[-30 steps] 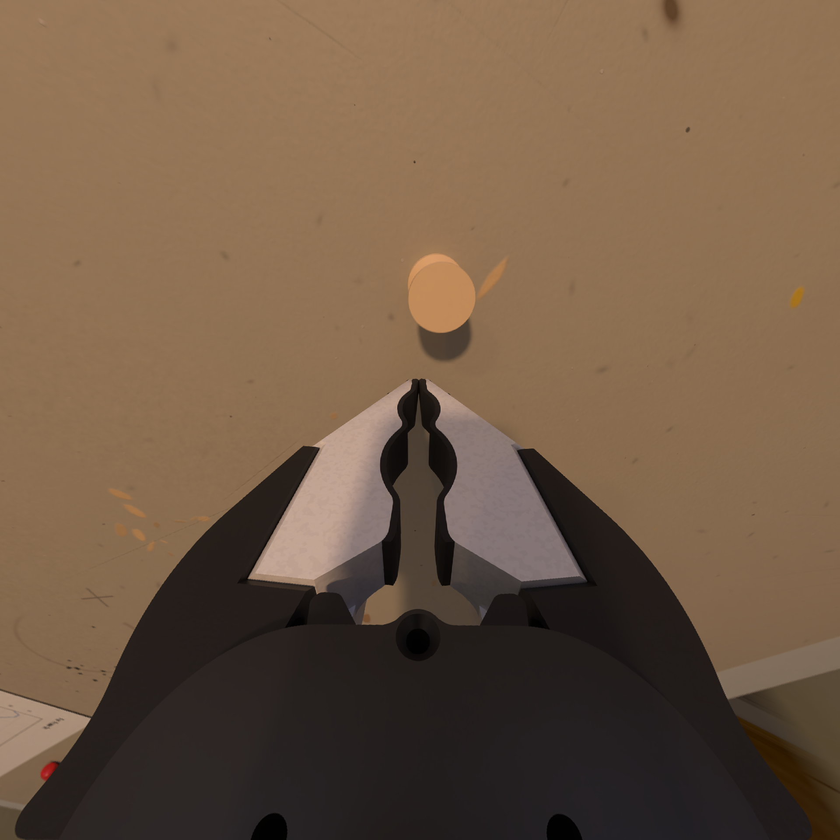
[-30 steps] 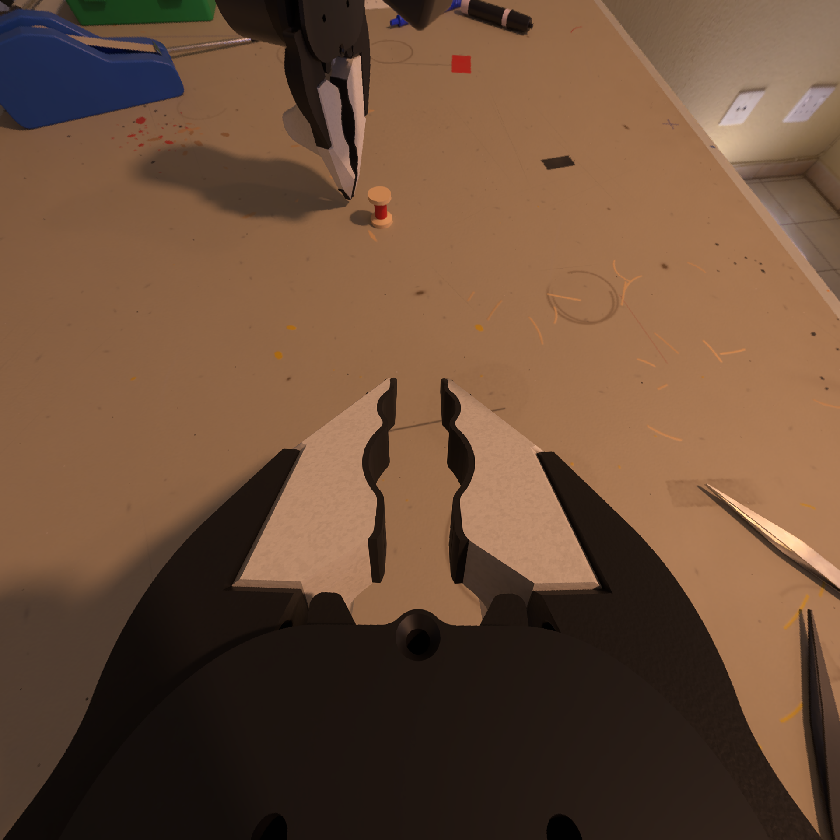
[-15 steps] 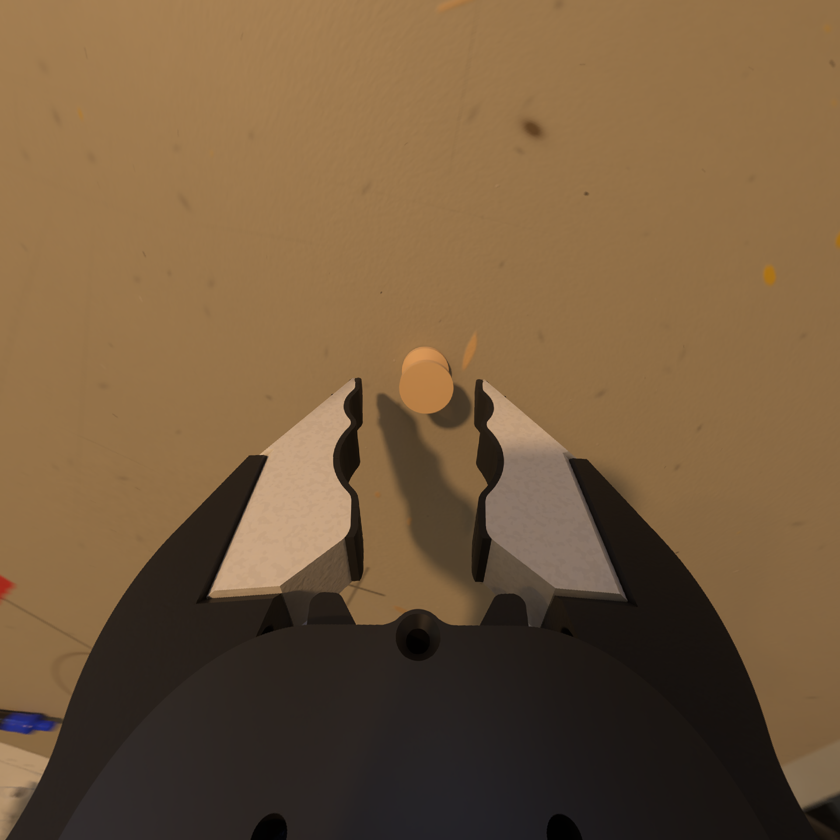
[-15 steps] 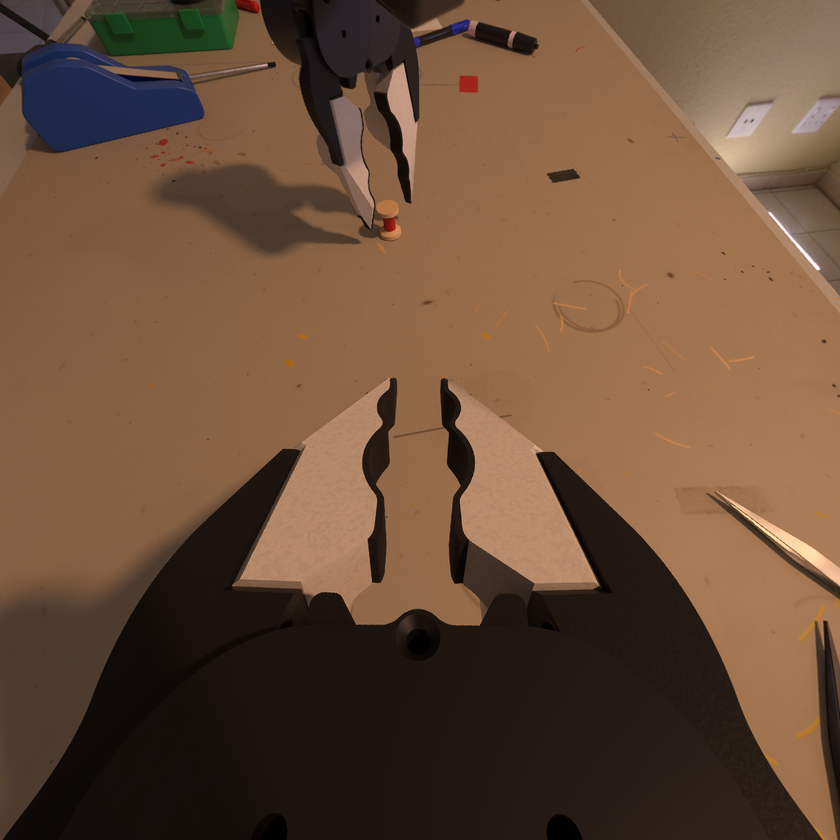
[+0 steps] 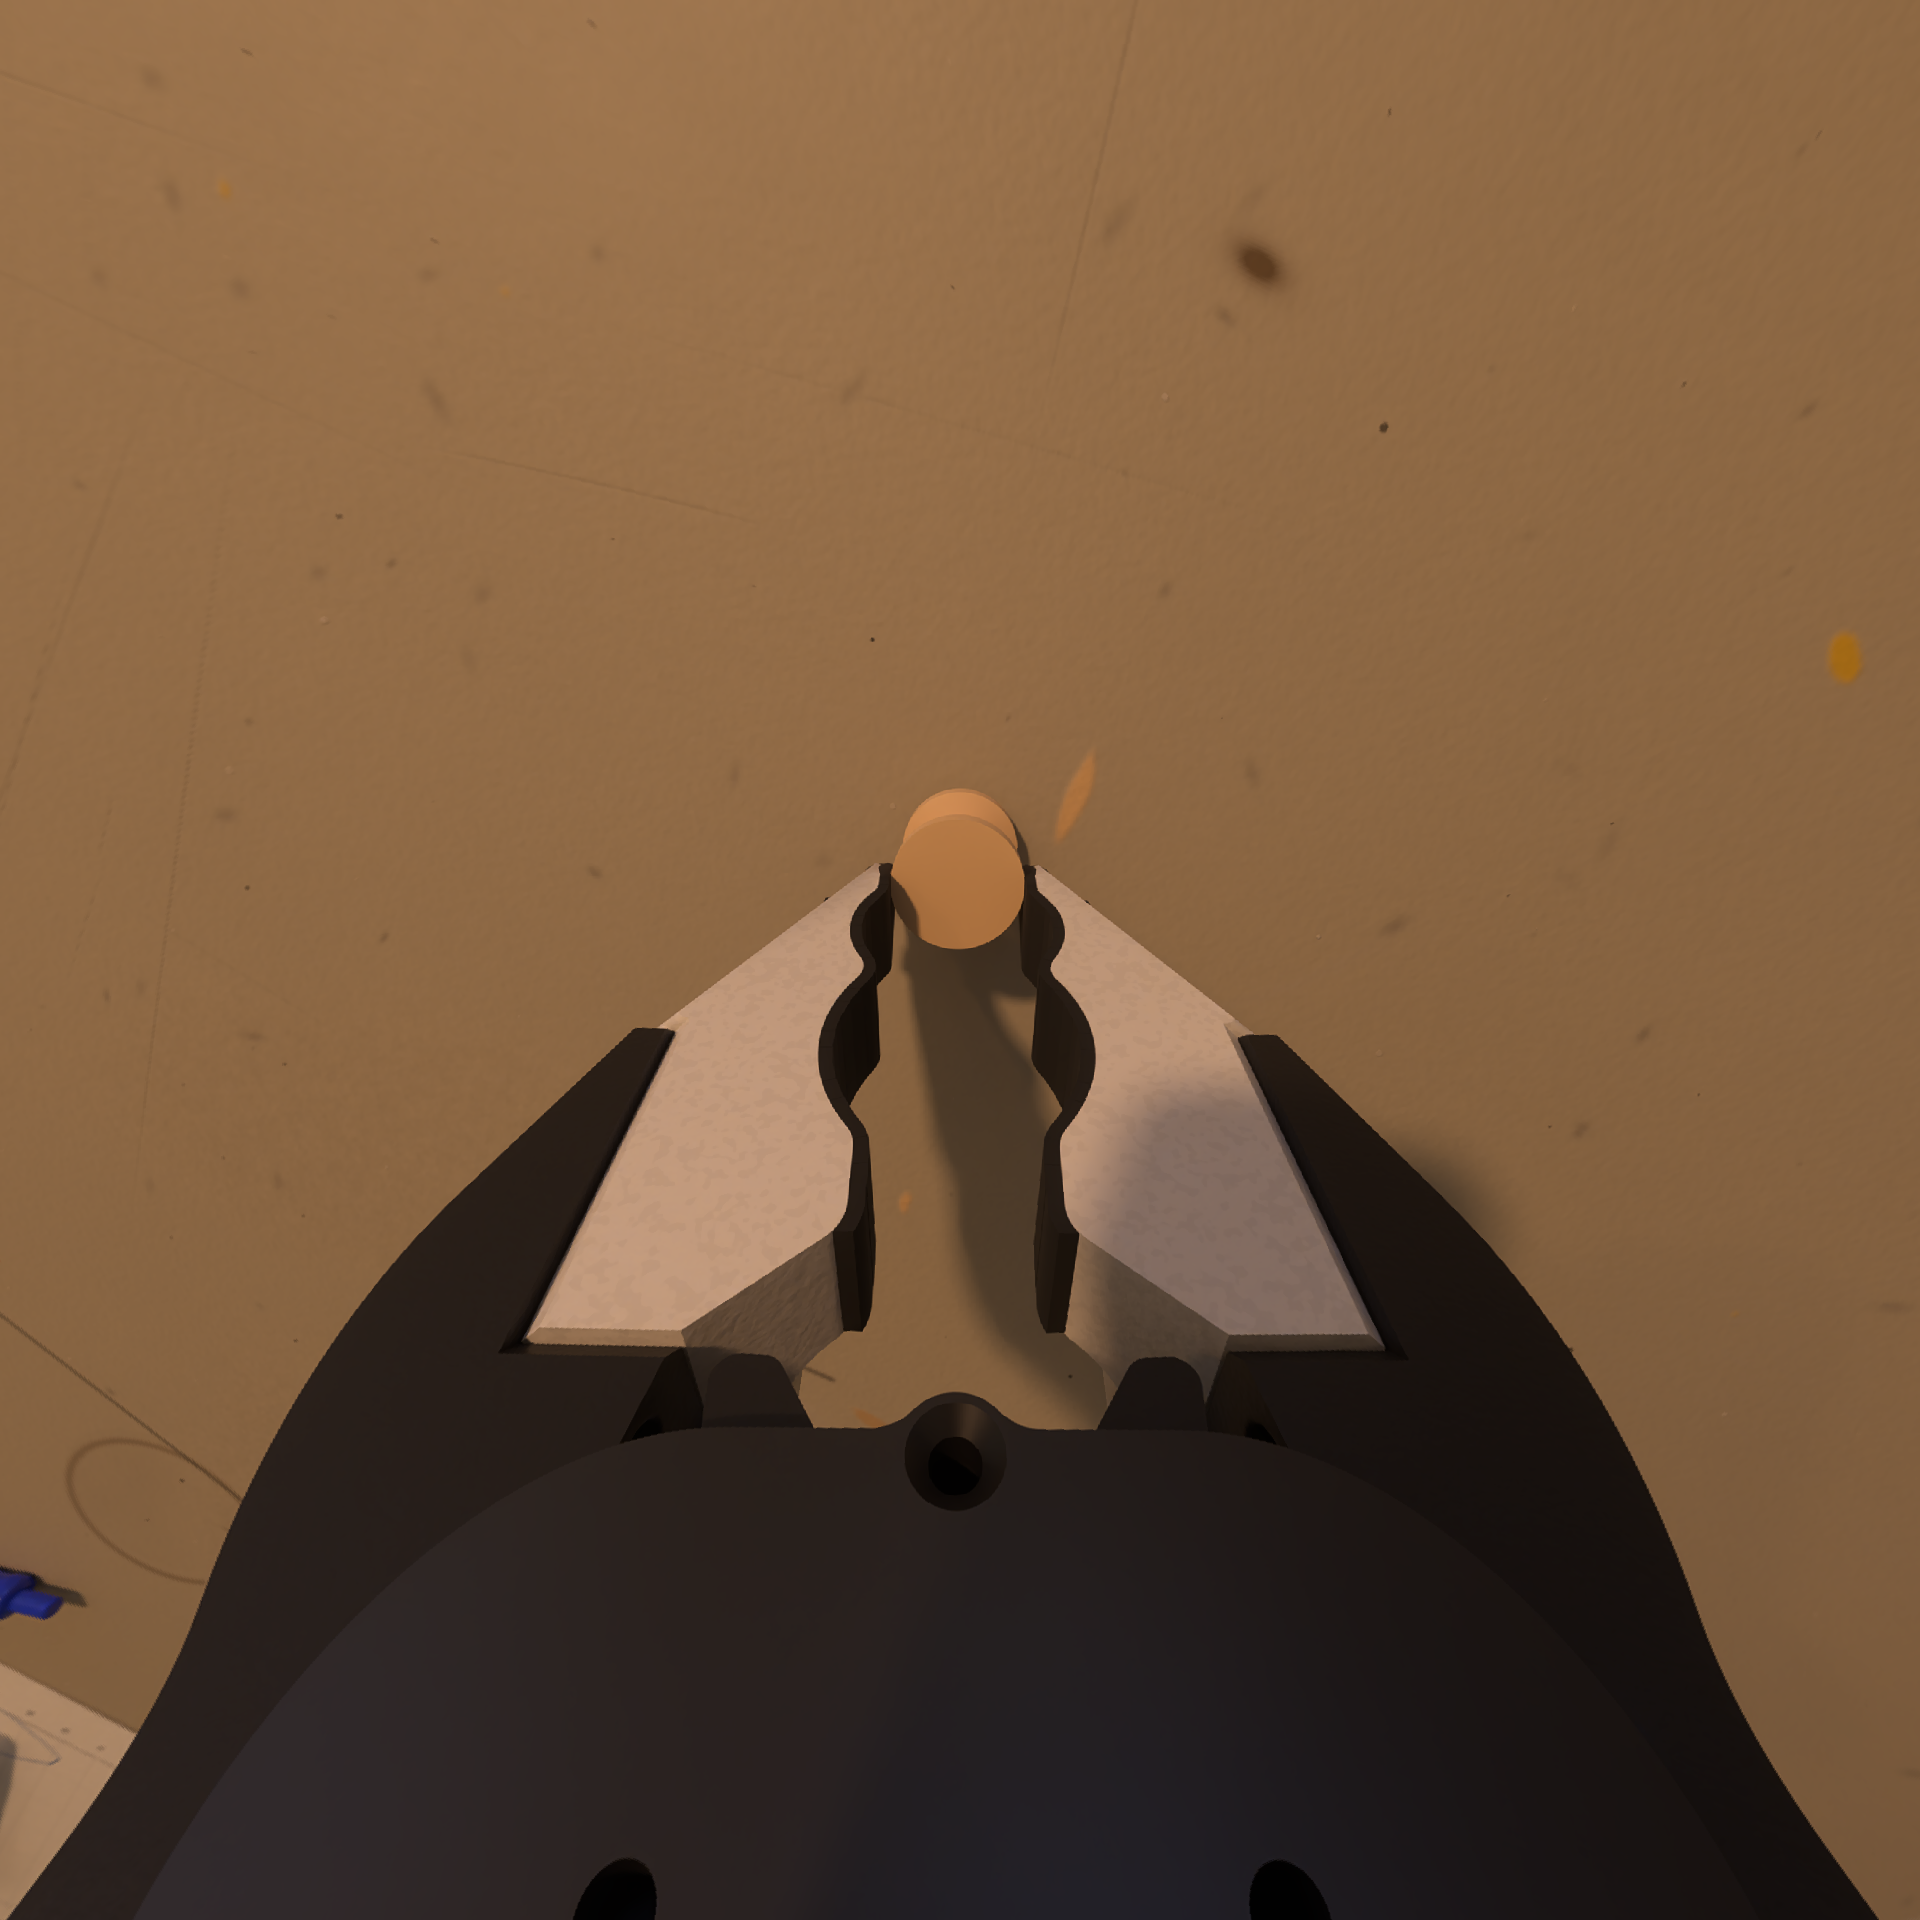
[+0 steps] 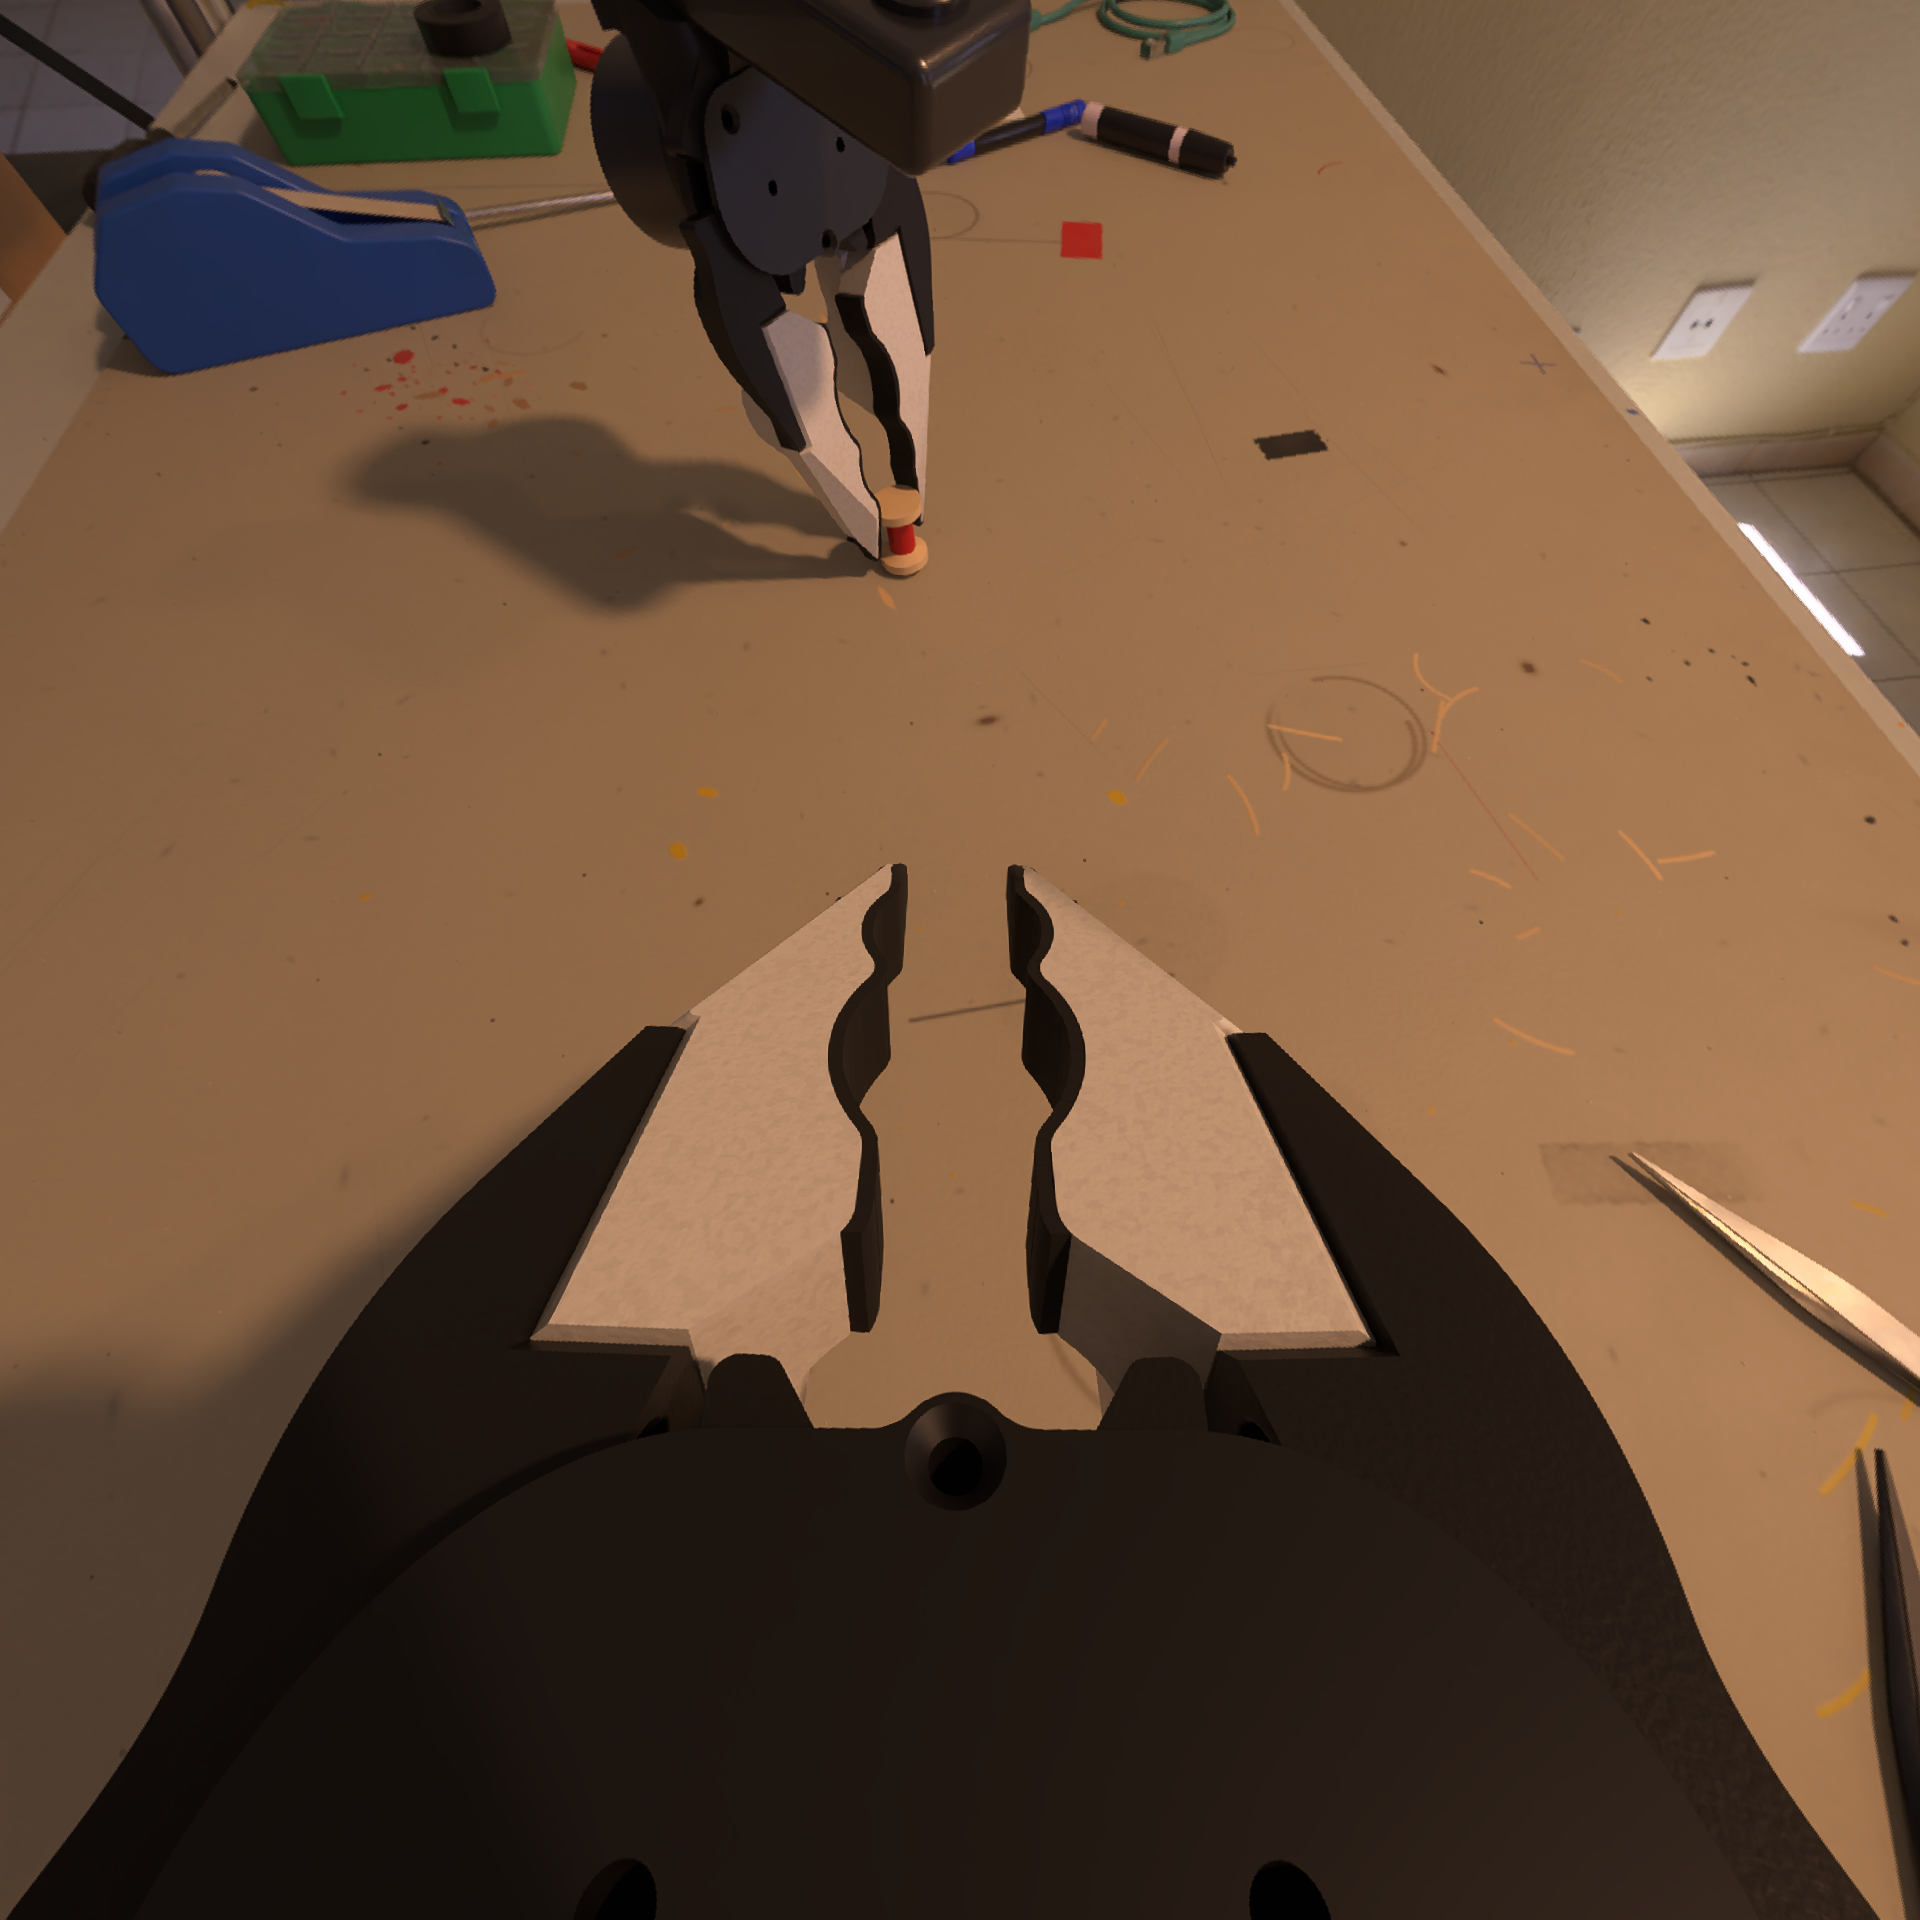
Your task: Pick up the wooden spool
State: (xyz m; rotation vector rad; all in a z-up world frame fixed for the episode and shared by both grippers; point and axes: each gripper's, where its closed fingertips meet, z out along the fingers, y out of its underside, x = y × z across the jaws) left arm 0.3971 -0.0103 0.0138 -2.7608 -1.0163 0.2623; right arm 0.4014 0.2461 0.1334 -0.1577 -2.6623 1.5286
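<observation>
The wooden spool (image 5: 956,883) has tan end discs and red thread, and stands upright on the tan workbench (image 5: 1351,520). My left gripper (image 5: 956,875) points down at it, with one fingertip pressed against each side of the top disc. In the right wrist view the left gripper (image 6: 894,516) straddles the spool (image 6: 904,535), which still rests on the bench. My right gripper (image 6: 956,873) is open and empty, low over the bench, well short of the spool.
A blue tape dispenser (image 6: 281,260) and a green box (image 6: 416,94) stand at the far left. Markers (image 6: 1143,130) lie at the back. Metal tweezers (image 6: 1787,1268) lie at the right, near the bench edge (image 6: 1558,312).
My left gripper opened, came down over the spool, then narrowed its fingers until they touch the spool's sides. My right gripper has kept its opening and its view has shifted slightly.
</observation>
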